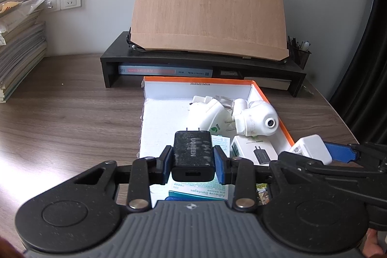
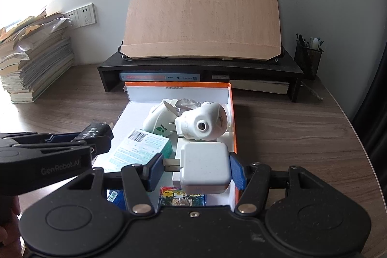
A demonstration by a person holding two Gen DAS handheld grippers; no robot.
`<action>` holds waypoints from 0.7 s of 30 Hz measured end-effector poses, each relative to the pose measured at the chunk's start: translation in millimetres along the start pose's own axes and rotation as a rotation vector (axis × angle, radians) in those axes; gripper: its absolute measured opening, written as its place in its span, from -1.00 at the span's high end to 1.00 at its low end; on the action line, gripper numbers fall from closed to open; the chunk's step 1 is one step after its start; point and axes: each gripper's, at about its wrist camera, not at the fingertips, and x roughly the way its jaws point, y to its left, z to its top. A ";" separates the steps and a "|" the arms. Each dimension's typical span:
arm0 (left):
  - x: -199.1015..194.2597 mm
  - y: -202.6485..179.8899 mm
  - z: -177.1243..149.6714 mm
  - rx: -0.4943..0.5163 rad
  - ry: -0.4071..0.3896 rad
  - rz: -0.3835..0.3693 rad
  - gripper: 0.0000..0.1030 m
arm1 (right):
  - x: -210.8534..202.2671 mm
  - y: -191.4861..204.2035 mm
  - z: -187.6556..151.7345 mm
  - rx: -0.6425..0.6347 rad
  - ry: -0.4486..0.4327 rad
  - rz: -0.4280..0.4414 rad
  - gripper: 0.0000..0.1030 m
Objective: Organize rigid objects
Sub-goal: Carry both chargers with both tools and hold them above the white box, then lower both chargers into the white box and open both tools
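— Holding what over the orange-rimmed white cardboard box?
— Left gripper clamps a black UGREEN charger; right gripper clamps a white square charger; both above its near end.
— Done?
— White plug-in devices and cartons already lie inside; these two chargers likely remain.

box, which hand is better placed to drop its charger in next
Left, probably. Its black charger hangs over bare floor of the box, while the right gripper holds the white charger above a white carton near the orange wall.
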 end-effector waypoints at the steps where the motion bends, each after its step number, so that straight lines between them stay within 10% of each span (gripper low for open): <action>1: 1.7 -0.7 -0.1 -0.001 0.004 0.000 0.29 | 1.4 -0.5 0.3 0.001 -0.005 -0.001 -0.37; 16: 18.0 -5.0 -2.8 0.005 0.039 -0.082 0.22 | -42.1 -14.8 -6.4 0.030 -0.088 -0.067 -0.50; 21: -9.4 -2.9 -6.7 -0.005 0.035 -0.067 -0.44 | -63.1 -18.8 -12.8 0.054 -0.085 -0.062 -0.56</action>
